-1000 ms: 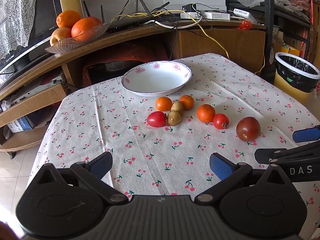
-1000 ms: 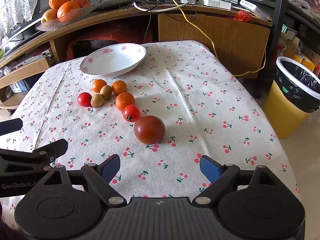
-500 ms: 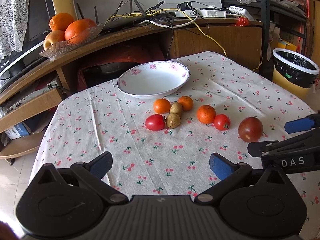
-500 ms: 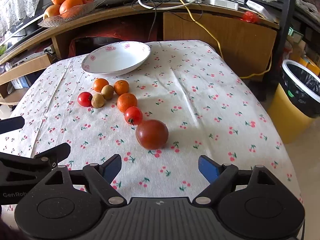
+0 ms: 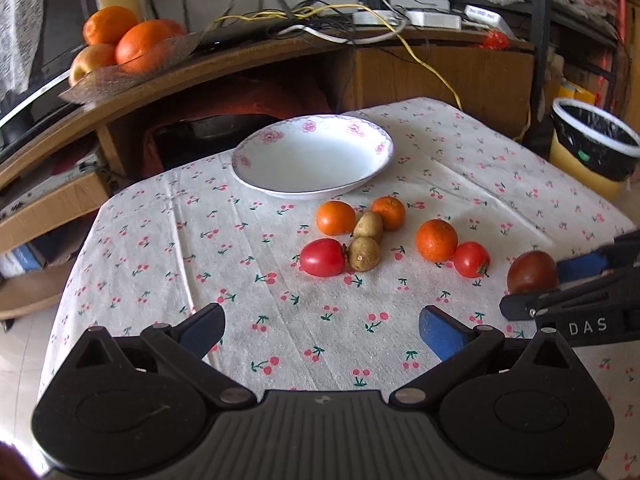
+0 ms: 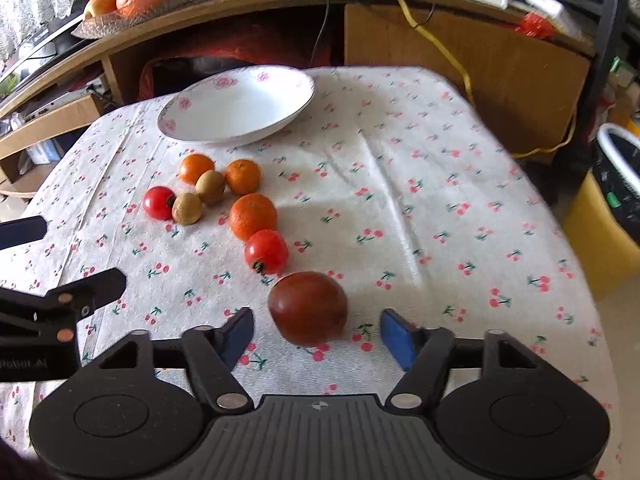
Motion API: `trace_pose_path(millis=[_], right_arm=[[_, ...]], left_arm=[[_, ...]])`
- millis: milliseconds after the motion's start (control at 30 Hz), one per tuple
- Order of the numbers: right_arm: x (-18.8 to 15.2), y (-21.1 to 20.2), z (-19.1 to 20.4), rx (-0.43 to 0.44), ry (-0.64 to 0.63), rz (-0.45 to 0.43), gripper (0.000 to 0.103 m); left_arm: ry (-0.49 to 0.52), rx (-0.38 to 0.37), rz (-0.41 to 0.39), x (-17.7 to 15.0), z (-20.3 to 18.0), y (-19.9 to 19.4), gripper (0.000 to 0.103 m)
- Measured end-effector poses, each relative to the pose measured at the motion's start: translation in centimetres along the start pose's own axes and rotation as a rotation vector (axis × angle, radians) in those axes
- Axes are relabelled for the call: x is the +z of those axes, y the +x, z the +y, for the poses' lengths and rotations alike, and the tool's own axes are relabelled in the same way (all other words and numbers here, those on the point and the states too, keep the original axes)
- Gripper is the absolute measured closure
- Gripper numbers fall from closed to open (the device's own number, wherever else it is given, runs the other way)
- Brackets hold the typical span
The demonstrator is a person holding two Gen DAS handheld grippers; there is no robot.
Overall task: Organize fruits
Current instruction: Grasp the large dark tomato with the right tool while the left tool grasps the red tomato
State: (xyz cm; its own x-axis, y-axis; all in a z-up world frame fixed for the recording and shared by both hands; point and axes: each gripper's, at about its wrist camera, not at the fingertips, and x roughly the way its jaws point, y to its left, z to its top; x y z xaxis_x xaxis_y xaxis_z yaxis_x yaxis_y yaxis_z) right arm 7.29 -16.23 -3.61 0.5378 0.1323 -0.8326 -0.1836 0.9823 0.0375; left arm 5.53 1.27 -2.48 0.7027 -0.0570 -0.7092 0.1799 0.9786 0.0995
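A white bowl (image 5: 312, 158) with pink flowers stands empty at the far side of the cherry-print tablecloth (image 5: 248, 300); it also shows in the right wrist view (image 6: 240, 106). In front of it lie three oranges, two brown kiwis, two red tomatoes and a large dark tomato (image 6: 308, 308). My right gripper (image 6: 316, 332) is open with its fingers on either side of the dark tomato, not touching it. My left gripper (image 5: 320, 330) is open and empty above bare cloth, short of a red tomato (image 5: 322, 257) and a kiwi (image 5: 364, 254).
A glass dish of oranges (image 5: 132, 46) sits on the wooden shelf behind the table, with cables (image 5: 320, 24) beside it. A yellow bin (image 5: 592, 148) with a black liner stands at the right of the table. The right gripper shows at the right edge of the left wrist view (image 5: 576, 284).
My right gripper has moved forward and down until the dark tomato lies between its open fingers. My left gripper has edged forward slightly. No fruit has moved.
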Motion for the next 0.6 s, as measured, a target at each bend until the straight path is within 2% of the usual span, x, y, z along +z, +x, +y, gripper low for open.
trace_pose_path(millis=[100,200,300,400,567,600], right_arm=[[0.1,0.2,0.2,0.006,-0.025,0.001,0.050],[0.4,0.3,0.2,0.017,-0.055,0.004,0.064],[0.8,0.4,0.2,0.032,-0.073,0.022,0.066],[1.2,0.4,0.3,0.052,-0.088,0.036,0.067],[2.1,0.5,1.0,0.104,-0.114,0.051,0.067],[2.4,0.5,1.1,0.114,-0.117,0.052,0.067]], left_arm=[[0.051,-0.005,0.001,0.3,-0.3,0.5,0.000],[0.118,-0.017,-0.002,0.9,0.0,1.2,0.000],[0.159,-0.029,-0.003,1.6,0.5,2.0,0.000],[0.172,-0.072,0.008,2.3,1.0,3.1,0.000],[0.213,-0.092,0.028,2.5,1.3,4.9,0.015],[0.214,-0.101,0.039,2.5,1.5,5.3,0.022]])
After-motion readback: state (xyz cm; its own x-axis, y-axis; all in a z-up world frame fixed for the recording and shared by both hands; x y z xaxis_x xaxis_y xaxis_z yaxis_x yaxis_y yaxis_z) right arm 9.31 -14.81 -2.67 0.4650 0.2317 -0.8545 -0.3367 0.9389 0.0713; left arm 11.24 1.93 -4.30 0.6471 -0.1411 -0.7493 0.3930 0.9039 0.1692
